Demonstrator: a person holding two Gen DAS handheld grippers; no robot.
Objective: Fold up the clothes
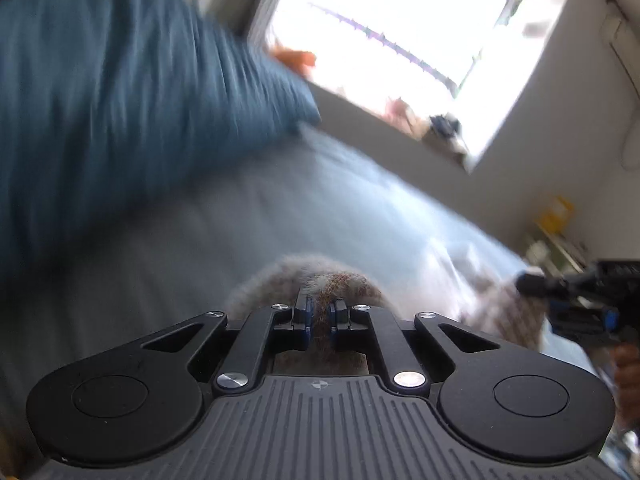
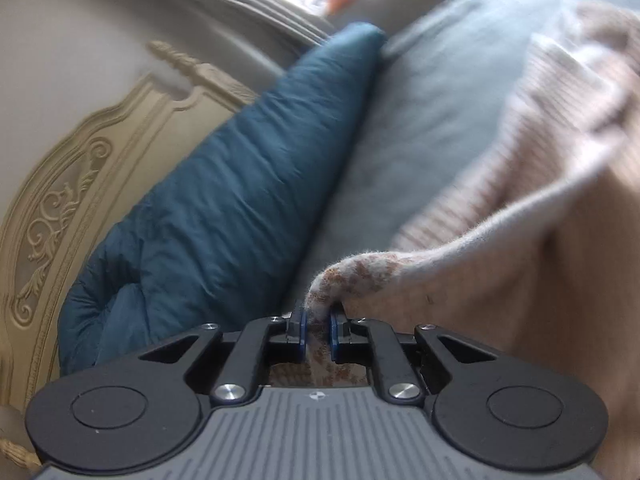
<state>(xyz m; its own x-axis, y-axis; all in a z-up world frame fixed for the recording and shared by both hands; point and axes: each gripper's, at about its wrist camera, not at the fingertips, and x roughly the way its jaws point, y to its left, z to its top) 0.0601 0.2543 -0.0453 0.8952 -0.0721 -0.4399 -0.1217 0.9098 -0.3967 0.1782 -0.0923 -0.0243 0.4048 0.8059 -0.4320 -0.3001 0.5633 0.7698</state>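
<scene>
Two grippers, one sweater: my left gripper [image 1: 319, 318] has its blue pads pressed together on a fuzzy fold of the beige sweater [image 1: 316, 284], and my right gripper [image 2: 317, 330] pinches another fuzzy, brown-flecked edge of the same sweater [image 2: 560, 184]. No earlier view is at hand, so I tell only the grip as it stands. From the right wrist, the ribbed knit stretches away from my pads up and to the right, draped over the grey bed [image 2: 432, 112]. A teal pillow [image 2: 224, 184] lies along the bed's far side, against a cream carved headboard [image 2: 80, 184]. From the left wrist, the same pillow [image 1: 120, 100] fills the upper left, the bed [image 1: 240, 216] runs toward a bright window [image 1: 400, 32], and my right gripper [image 1: 576, 300] shows blurred at the right edge, sweater cloth beside it
</scene>
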